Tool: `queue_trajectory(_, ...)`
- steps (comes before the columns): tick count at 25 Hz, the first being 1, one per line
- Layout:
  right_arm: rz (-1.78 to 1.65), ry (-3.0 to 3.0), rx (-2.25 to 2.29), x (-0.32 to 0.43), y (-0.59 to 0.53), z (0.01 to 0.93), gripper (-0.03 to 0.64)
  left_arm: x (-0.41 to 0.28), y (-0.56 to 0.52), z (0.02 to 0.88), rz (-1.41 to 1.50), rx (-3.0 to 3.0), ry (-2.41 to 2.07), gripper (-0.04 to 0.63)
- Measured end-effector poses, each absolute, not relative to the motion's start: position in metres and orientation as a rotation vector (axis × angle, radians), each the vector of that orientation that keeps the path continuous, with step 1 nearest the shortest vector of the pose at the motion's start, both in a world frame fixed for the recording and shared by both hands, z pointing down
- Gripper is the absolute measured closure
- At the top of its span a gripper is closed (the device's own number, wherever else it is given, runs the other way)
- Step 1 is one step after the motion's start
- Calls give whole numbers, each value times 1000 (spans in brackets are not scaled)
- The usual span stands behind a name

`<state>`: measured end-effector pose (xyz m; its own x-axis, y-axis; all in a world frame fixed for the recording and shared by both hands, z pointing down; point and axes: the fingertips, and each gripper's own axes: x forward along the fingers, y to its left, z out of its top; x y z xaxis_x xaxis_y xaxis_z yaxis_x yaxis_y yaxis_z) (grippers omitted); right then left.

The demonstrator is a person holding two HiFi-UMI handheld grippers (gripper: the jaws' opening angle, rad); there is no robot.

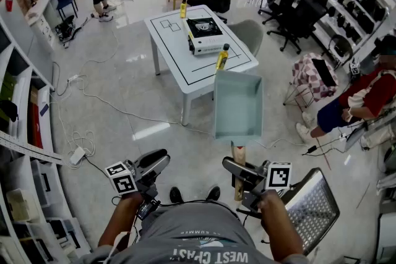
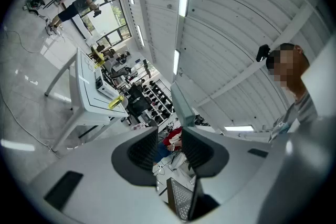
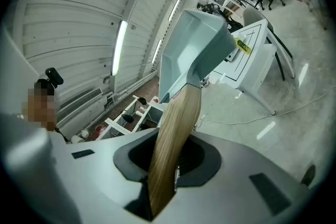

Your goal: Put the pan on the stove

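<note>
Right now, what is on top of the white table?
A portable stove and two yellow bottles, one at the near edge, one at the far corner. The pan, held in the right gripper, covers part of the near edge.

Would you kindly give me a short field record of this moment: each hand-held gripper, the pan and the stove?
Pan: pale blue, square, held in the air, short of the white table
Right hand-held gripper: shut on the wooden handle
Left hand-held gripper: open, nothing between its jaws
Stove: on the table, near a yellow bottle
Task state: pan not yet on stove
</note>
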<state>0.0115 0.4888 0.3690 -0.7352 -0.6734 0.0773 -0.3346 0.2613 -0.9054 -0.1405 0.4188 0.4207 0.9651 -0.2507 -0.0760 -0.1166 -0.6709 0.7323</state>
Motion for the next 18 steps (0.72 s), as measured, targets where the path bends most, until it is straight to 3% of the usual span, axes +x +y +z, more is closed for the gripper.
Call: queue_trajectory(18,-1456,2196,-974,-12,442,377,526,-162,380,429,-212,2303,-226,465)
